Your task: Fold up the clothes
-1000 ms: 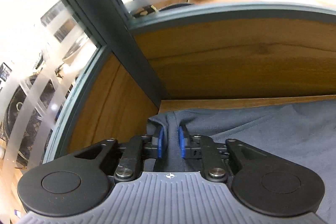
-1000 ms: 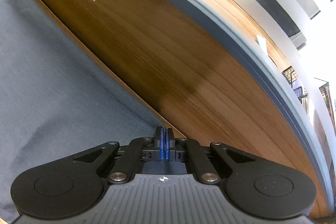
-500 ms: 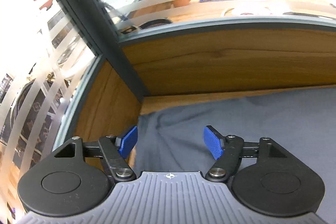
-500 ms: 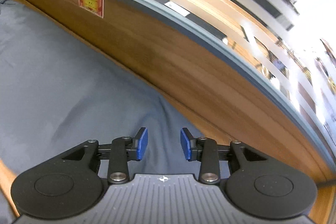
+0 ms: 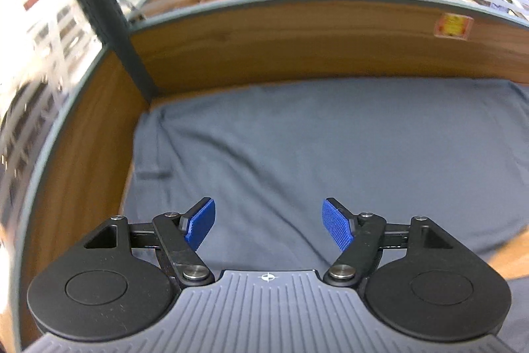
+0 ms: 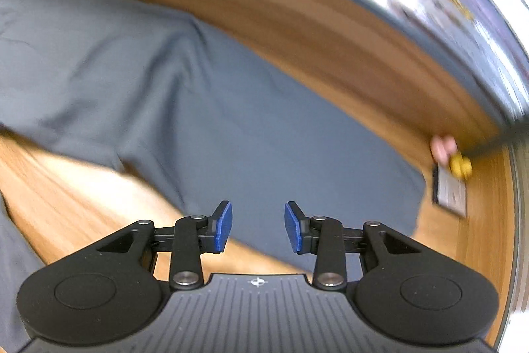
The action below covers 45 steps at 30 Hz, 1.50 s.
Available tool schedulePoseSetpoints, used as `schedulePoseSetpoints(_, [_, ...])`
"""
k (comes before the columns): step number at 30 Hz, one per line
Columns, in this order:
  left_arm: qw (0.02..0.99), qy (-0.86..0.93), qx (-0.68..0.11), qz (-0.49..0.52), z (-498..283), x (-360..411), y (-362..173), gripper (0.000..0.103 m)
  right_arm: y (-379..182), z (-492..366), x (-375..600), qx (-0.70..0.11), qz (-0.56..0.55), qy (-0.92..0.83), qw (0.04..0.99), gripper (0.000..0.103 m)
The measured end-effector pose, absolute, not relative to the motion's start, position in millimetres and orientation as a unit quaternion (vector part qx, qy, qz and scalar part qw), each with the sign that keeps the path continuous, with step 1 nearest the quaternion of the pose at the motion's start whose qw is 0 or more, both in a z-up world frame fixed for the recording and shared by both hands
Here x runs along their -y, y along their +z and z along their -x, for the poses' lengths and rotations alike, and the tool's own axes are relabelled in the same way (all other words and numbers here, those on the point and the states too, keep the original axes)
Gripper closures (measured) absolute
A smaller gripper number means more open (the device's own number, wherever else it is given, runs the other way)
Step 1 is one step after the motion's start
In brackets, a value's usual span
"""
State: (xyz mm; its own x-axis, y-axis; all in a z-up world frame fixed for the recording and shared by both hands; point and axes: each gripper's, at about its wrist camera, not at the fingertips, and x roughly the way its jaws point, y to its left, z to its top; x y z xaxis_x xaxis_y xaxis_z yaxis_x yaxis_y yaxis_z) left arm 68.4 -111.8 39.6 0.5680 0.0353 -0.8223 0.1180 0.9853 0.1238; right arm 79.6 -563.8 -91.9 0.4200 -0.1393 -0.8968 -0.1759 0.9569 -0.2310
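Note:
A dark grey garment (image 5: 314,154) lies spread flat on the wooden desk, its far edge against the wooden back panel. My left gripper (image 5: 268,225) is open and empty above the garment's left part, near the corner of the partition. In the right wrist view the same garment (image 6: 205,108) runs along the back panel, with a fold ridge down its middle. My right gripper (image 6: 258,225) is open and empty above the garment's near right edge.
Wooden partition walls (image 5: 297,49) with frosted glass above enclose the desk at the back and left. A red and yellow sticker (image 5: 453,25) is on the back panel. A small dark device (image 6: 449,191) with a yellow object (image 6: 461,168) sits at the right corner. Bare desk wood (image 6: 82,197) shows at the near left.
Both grippers let go of the garment's far edge, opened wide and pulled back and up. The garment now lies flat against the back panel.

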Motion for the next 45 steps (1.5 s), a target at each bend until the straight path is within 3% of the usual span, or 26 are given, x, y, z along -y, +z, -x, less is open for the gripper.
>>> schedulePoseSetpoints(5, [0.871,-0.009,-0.487,-0.065,-32,140,28,0.028,-102,-50,620,-0.547,0.123,-0.015,0.828,0.062])
schedulePoseSetpoints(10, [0.861,0.008,-0.507,-0.04,7,179,19,0.028,-114,-32,676,-0.552,0.101,-0.036,0.827,0.049])
schedulePoseSetpoints(22, [0.858,0.02,-0.513,-0.038,56,256,24,0.028,-148,-45,773,-0.548,0.028,-0.045,0.835,0.049])
schedulePoseSetpoints(38, [0.845,0.003,-0.531,-0.071,74,303,21,0.028,-157,-111,821,-0.531,-0.017,-0.014,0.847,0.048])
schedulePoseSetpoints(40, [0.844,0.003,-0.532,-0.07,74,306,20,0.028,-156,-118,823,-0.531,-0.017,-0.01,0.847,0.051])
schedulePoseSetpoints(41, [0.843,0.002,-0.533,-0.073,75,308,19,0.028,-156,-121,823,-0.533,-0.016,-0.007,0.846,0.062])
schedulePoseSetpoints(45, [0.841,0.0,-0.535,-0.079,77,314,18,0.028,-154,-129,820,-0.534,0.0,0.0,0.846,0.071])
